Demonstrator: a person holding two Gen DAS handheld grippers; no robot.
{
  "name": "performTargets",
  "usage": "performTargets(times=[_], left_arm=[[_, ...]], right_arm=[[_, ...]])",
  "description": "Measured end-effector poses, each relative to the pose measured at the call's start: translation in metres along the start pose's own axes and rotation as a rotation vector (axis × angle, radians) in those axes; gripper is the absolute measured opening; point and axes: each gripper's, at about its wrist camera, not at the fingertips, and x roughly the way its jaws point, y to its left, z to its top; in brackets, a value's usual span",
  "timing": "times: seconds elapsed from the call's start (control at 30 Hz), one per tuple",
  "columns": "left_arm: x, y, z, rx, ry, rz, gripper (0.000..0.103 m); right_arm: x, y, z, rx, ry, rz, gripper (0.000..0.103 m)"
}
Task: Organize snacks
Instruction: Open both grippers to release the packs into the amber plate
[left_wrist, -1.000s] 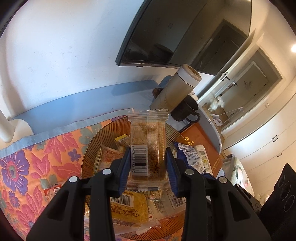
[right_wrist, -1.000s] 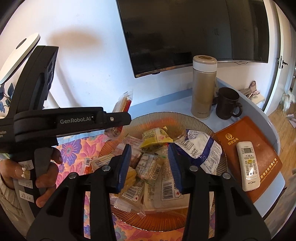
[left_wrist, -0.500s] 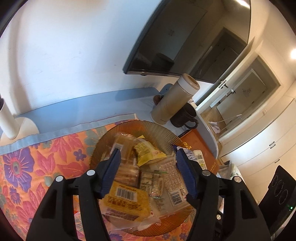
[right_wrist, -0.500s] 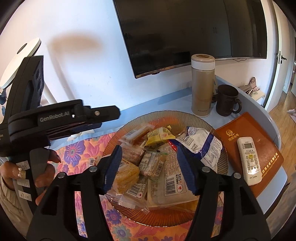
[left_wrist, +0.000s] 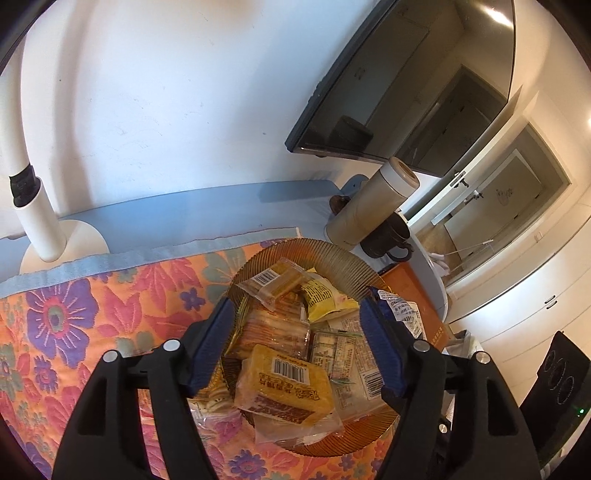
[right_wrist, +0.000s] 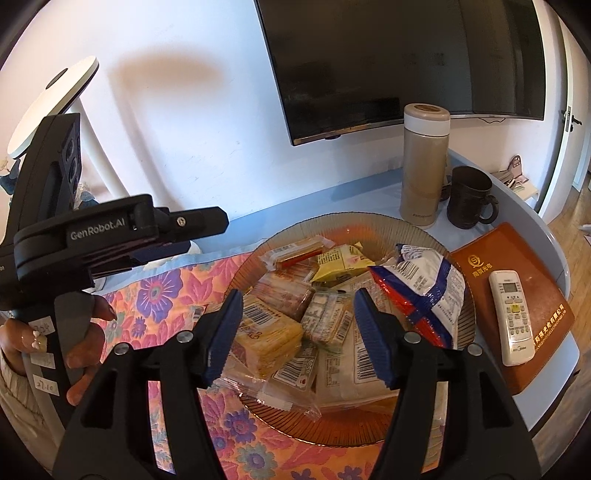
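We held both grippers above the amber glass plate (right_wrist: 424, 229) near the counter's right end, where the snacks (right_wrist: 295, 317) lay heaped. The left gripper (left_wrist: 297, 343) had its jaws apart and opening, gripping nothing. The right gripper (right_wrist: 297, 332) likewise stood with jaws apart, clear of the packets below.

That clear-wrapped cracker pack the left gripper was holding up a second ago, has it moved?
Yes. The cracker pack has left the left gripper, whose jaws are opening with nothing gripped, and now lies in the plate at its far side, near the flask.
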Motion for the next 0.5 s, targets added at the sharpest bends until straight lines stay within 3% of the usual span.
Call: performTargets(times=[0.5], left_arm=[[-0.0064, 0.0072, 0.0011, 0.001, -0.006, 0.02, 0.071]], right_arm=[[0.0022, 0.0019, -0.0018, -0.007, 0.008, 0.0, 0.064]])
